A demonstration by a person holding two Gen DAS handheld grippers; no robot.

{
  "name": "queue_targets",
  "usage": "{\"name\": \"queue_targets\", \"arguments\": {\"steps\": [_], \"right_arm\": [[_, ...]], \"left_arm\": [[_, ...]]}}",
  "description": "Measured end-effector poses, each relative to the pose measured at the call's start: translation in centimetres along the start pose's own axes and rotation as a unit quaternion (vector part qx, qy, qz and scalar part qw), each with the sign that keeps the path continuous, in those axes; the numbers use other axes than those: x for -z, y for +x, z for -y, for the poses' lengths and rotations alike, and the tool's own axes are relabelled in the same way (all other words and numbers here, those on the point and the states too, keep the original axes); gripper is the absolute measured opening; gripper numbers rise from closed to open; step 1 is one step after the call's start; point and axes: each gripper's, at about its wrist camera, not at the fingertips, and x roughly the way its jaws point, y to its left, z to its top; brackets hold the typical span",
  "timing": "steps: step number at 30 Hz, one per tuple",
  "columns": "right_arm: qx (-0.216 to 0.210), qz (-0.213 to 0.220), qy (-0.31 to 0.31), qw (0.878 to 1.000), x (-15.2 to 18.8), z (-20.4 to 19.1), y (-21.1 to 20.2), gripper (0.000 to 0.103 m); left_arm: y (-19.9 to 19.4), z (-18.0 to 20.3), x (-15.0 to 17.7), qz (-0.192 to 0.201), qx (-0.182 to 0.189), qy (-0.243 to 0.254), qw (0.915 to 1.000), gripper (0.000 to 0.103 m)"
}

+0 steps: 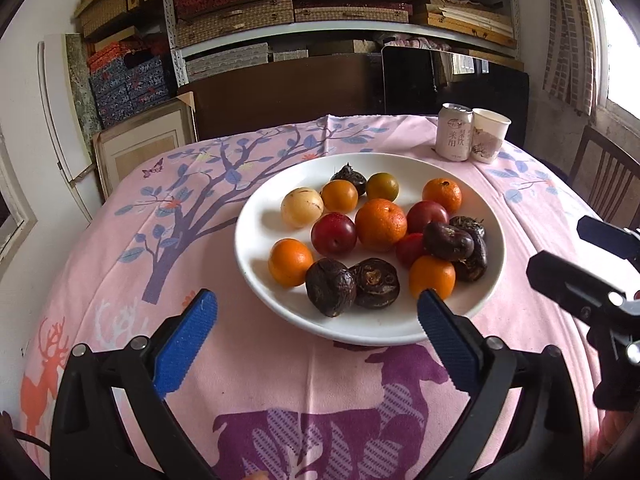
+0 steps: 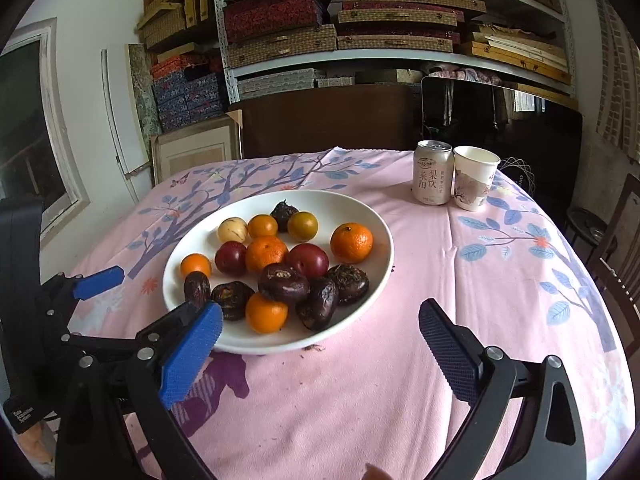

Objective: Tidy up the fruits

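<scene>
Your fruit all sits in one white plate [image 1: 256,280], mixed together with no grouping. You have four bright oranges, the biggest [image 1: 381,225] at the middle, and two dark red plums [image 1: 333,234] on either side of it. A pale yellow round fruit [image 1: 301,207] lies at the far left, with a smaller yellow-orange one and a greenish-yellow one [image 1: 382,187] behind. Several dark brown, wrinkled water chestnuts [image 1: 330,287] lie along the near edge and pile up on the right, and one more [image 1: 349,178] sits at the back.

The plate rests on the surface, which is covered by a pink cloth [image 1: 280,380] printed with trees and deer.

Your left tool [image 1: 318,322] hangs just short of the plate's near rim, its blue pads spread wide, with nothing between them. Your right tool [image 2: 320,332] is off to the plate's right side, equally wide apart and empty; its left pad overlaps the plate's rim in the right wrist view.

At the far right of the surface a drink can [image 2: 433,172] and a paper cup [image 2: 475,178] stand upright, touching each other, well apart from the plate. Shelves [image 2: 360,56] of boxes fill the wall behind.
</scene>
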Motion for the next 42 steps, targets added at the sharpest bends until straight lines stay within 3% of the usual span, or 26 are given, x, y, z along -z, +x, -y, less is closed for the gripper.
{"name": "queue_targets", "arguments": {"steps": [8,16,19,25,28,42], "right_arm": [[-0.023,-0.007,0.018,1.000,1.2,0.6,-1.1,0.099],[-0.020,-0.011,0.008,1.000,1.4,0.2,-1.2,0.099],[-0.019,-0.015,0.002,1.000,1.5,-0.1,-1.2,0.099],[-0.012,-0.018,-0.002,1.000,1.5,-0.3,-1.2,0.099],[-0.010,-0.017,-0.002,1.000,1.5,-0.2,-1.2,0.099],[-0.007,-0.020,-0.002,1.000,1.5,-0.1,-1.1,0.099]], "left_arm": [[-2.0,-1.6,0.7,0.014,0.033,-0.056,0.9978,0.098],[-1.2,-2.2,0.9,-0.004,0.048,-0.070,0.9963,0.098],[-0.8,-2.3,0.9,-0.015,0.072,-0.075,0.9945,0.099],[-1.6,-1.0,1.2,0.024,0.008,-0.028,0.9993,0.099],[-1.7,-0.6,1.2,0.024,-0.003,-0.016,0.9996,0.098],[-0.8,-0.6,1.2,-0.003,0.007,-0.018,0.9998,0.099]]}}
